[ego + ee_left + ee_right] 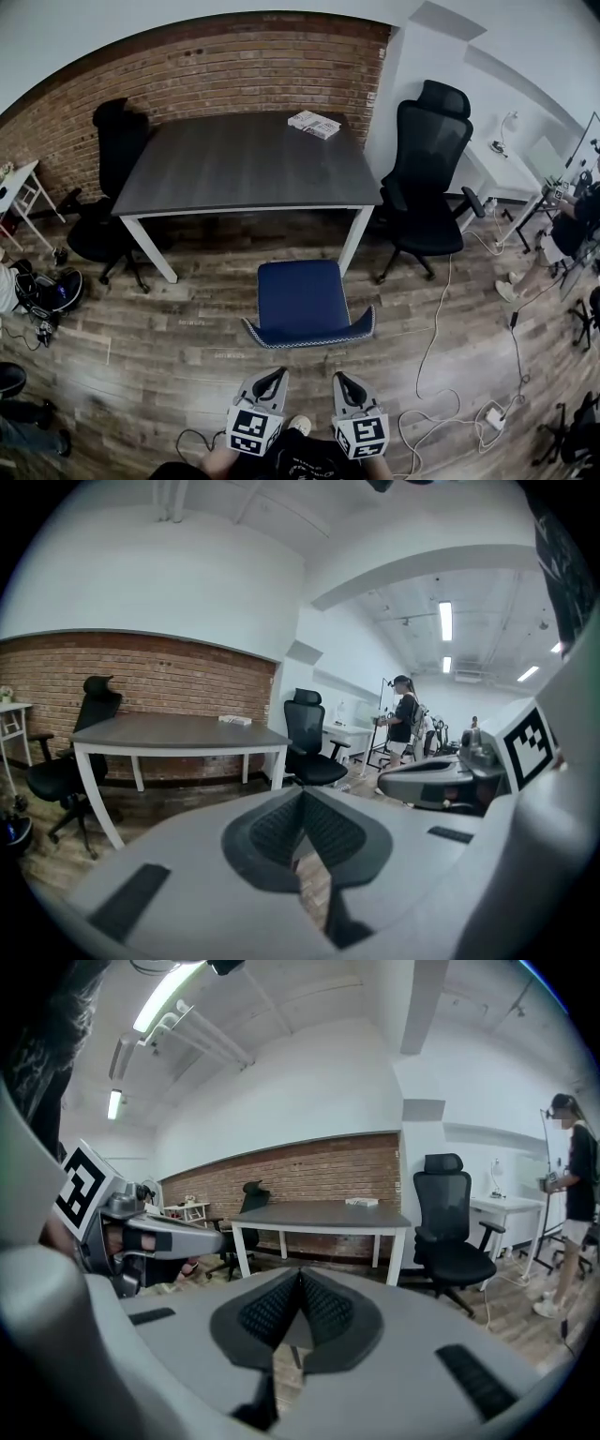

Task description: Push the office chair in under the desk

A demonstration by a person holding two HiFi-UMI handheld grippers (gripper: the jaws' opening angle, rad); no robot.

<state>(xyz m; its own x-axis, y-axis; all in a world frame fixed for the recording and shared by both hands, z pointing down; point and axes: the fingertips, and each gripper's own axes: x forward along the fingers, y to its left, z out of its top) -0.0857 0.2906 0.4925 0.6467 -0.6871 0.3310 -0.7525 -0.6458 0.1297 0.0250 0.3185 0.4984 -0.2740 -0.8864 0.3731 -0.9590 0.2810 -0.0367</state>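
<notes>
A: Low in the head view, the left gripper [273, 377] is held close to the body, pointed forward and slightly downward. Its fingers [272, 829] are seen closed tip to tip, nothing between them.
B: Confirmed. The right gripper [341, 380] is held just beside it, roughly parallel, tilted alike. Its fingers [328, 1312] are likewise closed, nothing gripped.

Rear brick wall [234, 66]; white wall [497, 94] at right. Wood-plank floor [141, 356] bears left black chair [112, 197] and right black chair [427, 178].
</notes>
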